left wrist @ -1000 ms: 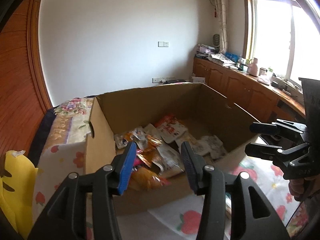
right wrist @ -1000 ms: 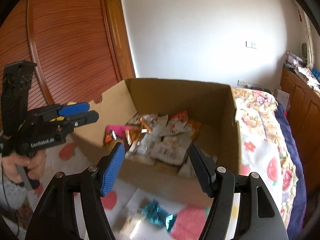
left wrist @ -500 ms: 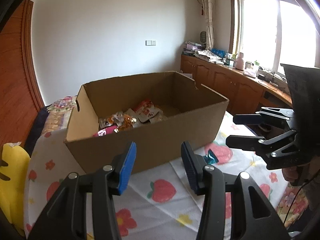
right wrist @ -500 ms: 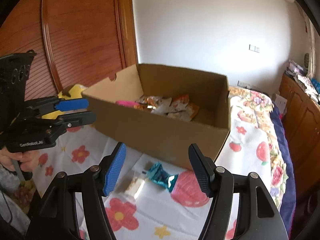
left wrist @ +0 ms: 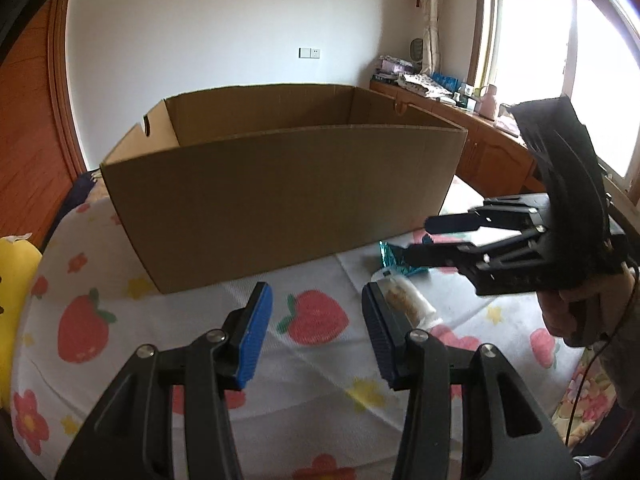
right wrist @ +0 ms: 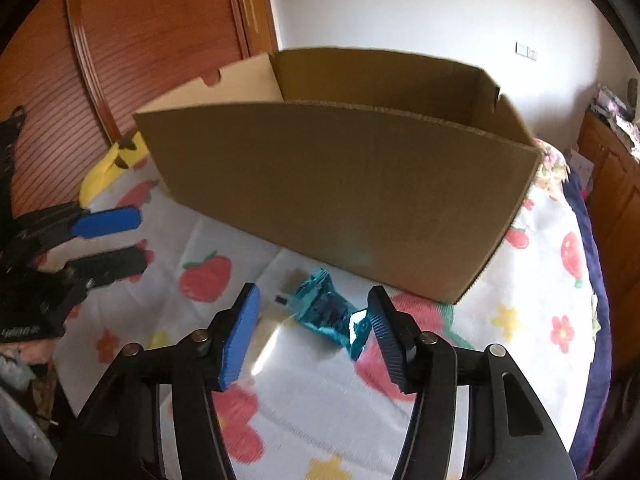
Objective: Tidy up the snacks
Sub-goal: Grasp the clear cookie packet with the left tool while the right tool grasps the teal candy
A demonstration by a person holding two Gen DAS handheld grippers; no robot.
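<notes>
While our right gripper (right wrist: 312, 334) has just been closing, teal packet (right wrist: 326, 312) lies ungripped between its fingers; our left gripper (left wrist: 316, 330) gapes, holding nothing.

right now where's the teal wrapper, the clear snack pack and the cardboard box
teal wrapper (right wrist: 326, 312): right wrist view, on its crinkled foil middle
clear snack pack (left wrist: 404, 300): left wrist view, on the pale biscuits showing through its film
cardboard box (left wrist: 280, 200): left wrist view, on its near outer wall
</notes>
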